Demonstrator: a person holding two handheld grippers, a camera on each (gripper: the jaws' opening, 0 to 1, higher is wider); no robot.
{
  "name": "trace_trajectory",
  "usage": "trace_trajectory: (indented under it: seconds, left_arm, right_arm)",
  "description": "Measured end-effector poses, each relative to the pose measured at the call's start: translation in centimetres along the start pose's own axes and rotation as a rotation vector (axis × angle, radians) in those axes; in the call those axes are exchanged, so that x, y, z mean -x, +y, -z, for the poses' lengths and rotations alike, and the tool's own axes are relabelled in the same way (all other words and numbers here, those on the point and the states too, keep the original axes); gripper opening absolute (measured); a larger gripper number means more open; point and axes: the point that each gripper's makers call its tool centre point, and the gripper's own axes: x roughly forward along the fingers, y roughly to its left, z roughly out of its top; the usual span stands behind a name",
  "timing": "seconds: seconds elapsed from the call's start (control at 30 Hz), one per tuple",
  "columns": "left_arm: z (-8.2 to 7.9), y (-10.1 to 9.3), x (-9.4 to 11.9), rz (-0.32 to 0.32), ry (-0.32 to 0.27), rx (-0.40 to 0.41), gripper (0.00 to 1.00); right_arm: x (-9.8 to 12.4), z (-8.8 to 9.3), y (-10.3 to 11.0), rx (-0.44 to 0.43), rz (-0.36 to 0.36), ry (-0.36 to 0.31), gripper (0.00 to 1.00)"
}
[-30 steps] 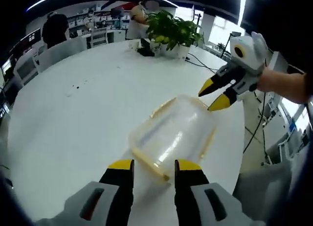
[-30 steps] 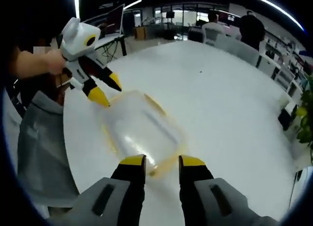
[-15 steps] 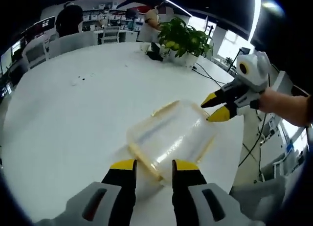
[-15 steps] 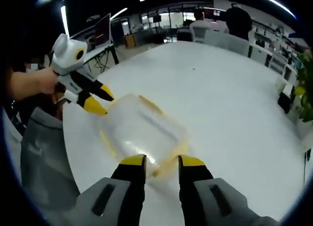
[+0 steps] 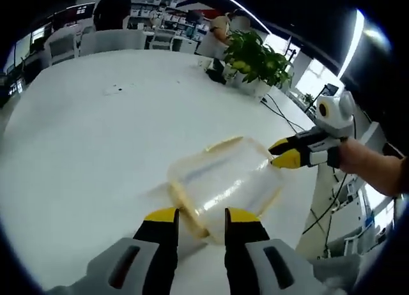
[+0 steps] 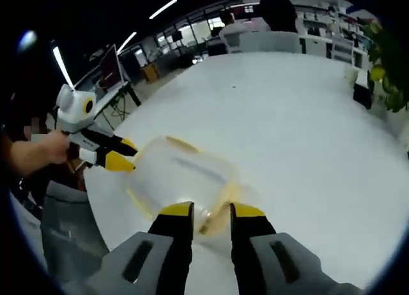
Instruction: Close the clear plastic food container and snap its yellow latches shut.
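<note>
We see a clear plastic container with its lid on, lying on the white round worktop near the edge by the person. Yellow latches run along its sides; whether they are snapped shut we cannot tell.

The left hand-held gripper sits at one end of the container, jaws parted with a gap, tips touching or just above the end latch. The right hand-held gripper is at the opposite end, jaws also parted, holding nothing. In the left gripper view the right one comes in from the right, yellow tips nearly together at the container's far corner.

Around: a potted plant near the far edge of the worktop, chairs and seated people beyond, and cables trailing off the edge. Nothing blocks the container.

Against a second ago, both grippers have dropped lower and closer to the container; the container lies in the same spot.
</note>
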Motion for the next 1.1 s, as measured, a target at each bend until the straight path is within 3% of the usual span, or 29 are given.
trace_trajectory:
  seconds: [0.37,0.8,1.07,1.1]
  left_arm:
    - [0.04,0.25,-0.39,0.022,0.006,0.123,0.21]
    - [0.17,0.12,-0.47,0.036,0.027,0.141,0.19]
    - [0.52,-0.58,-0.88,0.082,0.049,0.194,0.16]
    - [0.69,-0.48,-0.82,0.076,0.055,0.206,0.16]
  right_arm:
    - [-0.12,0.19,-0.27,-0.189,-0.007,-0.015,0.2]
    - [-0.34,0.21,-0.24,-0.228,-0.024,0.013,0.18]
    - [-0.49,0.12,-0.18,-0.255,-0.021,0.011,0.15]
    - [-0.29,0.88,-0.05,-0.301,-0.005,0.048,0.15]
